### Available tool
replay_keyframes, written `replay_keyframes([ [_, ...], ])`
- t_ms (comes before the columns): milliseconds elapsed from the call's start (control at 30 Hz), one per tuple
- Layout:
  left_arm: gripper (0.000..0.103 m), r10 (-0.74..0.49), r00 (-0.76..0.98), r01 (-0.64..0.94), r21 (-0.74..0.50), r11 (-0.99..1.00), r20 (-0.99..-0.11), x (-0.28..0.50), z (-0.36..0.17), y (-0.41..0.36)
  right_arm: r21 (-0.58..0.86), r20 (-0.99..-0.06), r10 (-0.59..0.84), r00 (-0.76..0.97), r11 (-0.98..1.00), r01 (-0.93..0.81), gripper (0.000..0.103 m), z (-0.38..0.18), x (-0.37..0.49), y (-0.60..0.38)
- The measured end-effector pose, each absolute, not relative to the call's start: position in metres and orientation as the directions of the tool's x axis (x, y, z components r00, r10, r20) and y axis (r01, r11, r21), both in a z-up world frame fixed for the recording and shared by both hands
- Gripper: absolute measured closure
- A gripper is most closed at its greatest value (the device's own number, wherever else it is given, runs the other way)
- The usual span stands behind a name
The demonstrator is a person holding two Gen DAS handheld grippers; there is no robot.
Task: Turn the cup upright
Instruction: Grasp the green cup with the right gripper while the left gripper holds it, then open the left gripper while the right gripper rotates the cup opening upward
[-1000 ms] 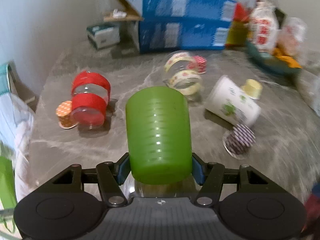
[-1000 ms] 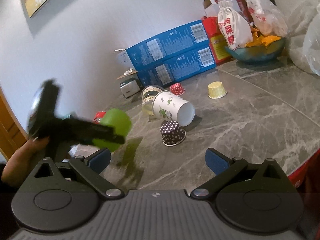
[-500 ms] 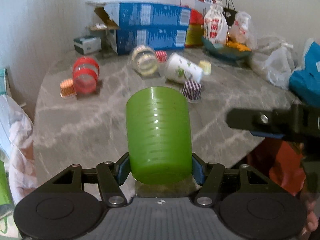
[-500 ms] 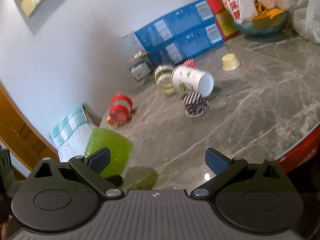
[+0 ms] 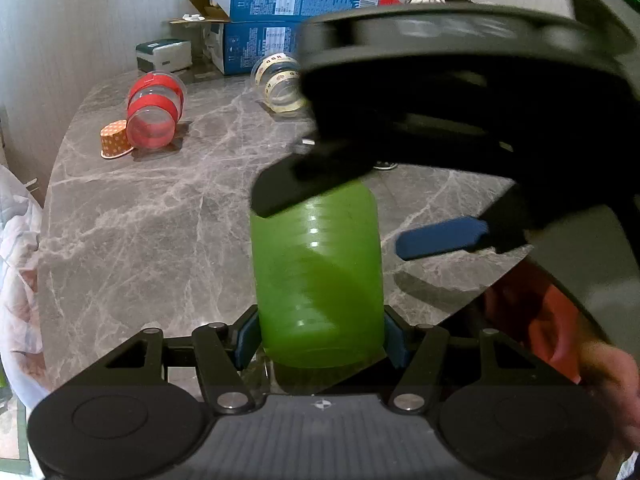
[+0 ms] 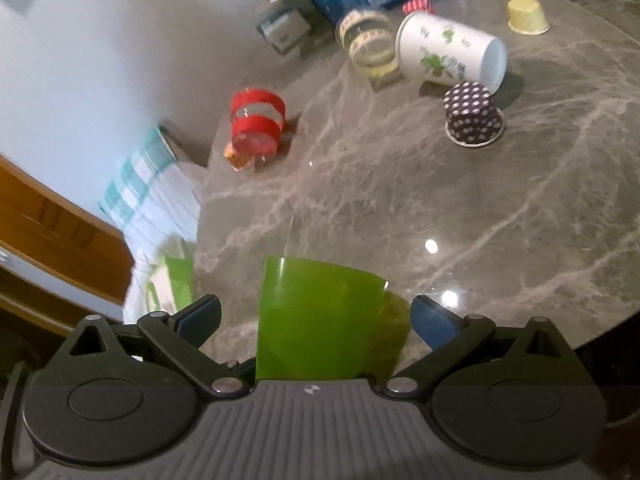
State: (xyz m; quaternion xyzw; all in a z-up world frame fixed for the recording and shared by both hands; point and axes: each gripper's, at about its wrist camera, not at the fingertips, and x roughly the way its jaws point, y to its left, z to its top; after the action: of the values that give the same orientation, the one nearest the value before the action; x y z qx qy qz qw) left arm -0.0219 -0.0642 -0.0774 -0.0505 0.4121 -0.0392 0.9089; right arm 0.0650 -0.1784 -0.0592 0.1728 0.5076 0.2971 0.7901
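The left gripper (image 5: pixel 322 338) is closed on the green cup (image 5: pixel 318 280) near the front edge of the marble table (image 5: pixel 160 216); the right gripper (image 6: pixel 316 320) is wide open w/ the cup between its pads, not touching. Only the left view shows the right gripper's blue pad (image 5: pixel 442 237) beside the cup. Only the right view shows the 1 white paper cup (image 6: pixel 450 54), on its side, and 3 of the 4 cupcake liners: dotted dark (image 6: pixel 474 114), yellow (image 6: pixel 526 16), red (image 6: pixel 418 5); the orange liner (image 5: pixel 114 144) and 2 clear cups, red-banded (image 5: pixel 154 118) and cream-banded (image 5: pixel 280 84), show in both.
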Motion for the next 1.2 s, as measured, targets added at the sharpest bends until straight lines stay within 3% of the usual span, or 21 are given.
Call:
replay_keyframes([
  [133, 0.039, -0.123, 0.657, 0.031, -0.136, 0.99, -0.744, -0.022, -0.077, -0.063, 0.535, -0.753, 0.6, 0.271, 0.798, -0.278, 0.002, -0.063, 0.074, -0.16],
  [233, 0.038, -0.121, 0.66, 0.033, -0.132, 0.991, -0.741, -0.023, -0.076, -0.065, 0.501, -0.786, 0.564, 0.253, 0.821, -0.274, 0.01, -0.066, 0.076, -0.152],
  [633, 0.038, -0.125, 0.669, 0.037, -0.135, 0.99, -0.733, -0.029, -0.077, -0.063, 0.468, -0.827, 0.528, 0.195, 0.837, -0.282, 0.027, -0.068, 0.082, -0.143],
  [833, 0.039, -0.144, 0.672, 0.052, -0.147, 0.988, -0.726, -0.029, -0.079, -0.056, 0.477, -0.819, 0.538, 0.199, 0.831, -0.287, 0.027, -0.068, 0.081, -0.144],
  [900, 0.032, -0.171, 0.671, 0.065, -0.172, 0.983, -0.721, -0.032, -0.079, -0.053, 0.486, -0.814, 0.547, 0.196, 0.825, -0.288, 0.028, -0.069, 0.081, -0.145],
  [1000, 0.014, -0.2, 0.664, 0.085, -0.193, 0.977, -0.721, -0.036, -0.08, -0.051, 0.502, -0.805, 0.56, 0.198, 0.82, -0.275, 0.028, -0.069, 0.082, -0.148],
  [1200, 0.006, -0.228, 0.729, 0.118, -0.21, 0.97, -0.645, -0.07, -0.075, -0.034, 0.522, -0.786, 0.583, 0.205, 0.804, -0.283, 0.028, -0.069, 0.08, -0.15],
])
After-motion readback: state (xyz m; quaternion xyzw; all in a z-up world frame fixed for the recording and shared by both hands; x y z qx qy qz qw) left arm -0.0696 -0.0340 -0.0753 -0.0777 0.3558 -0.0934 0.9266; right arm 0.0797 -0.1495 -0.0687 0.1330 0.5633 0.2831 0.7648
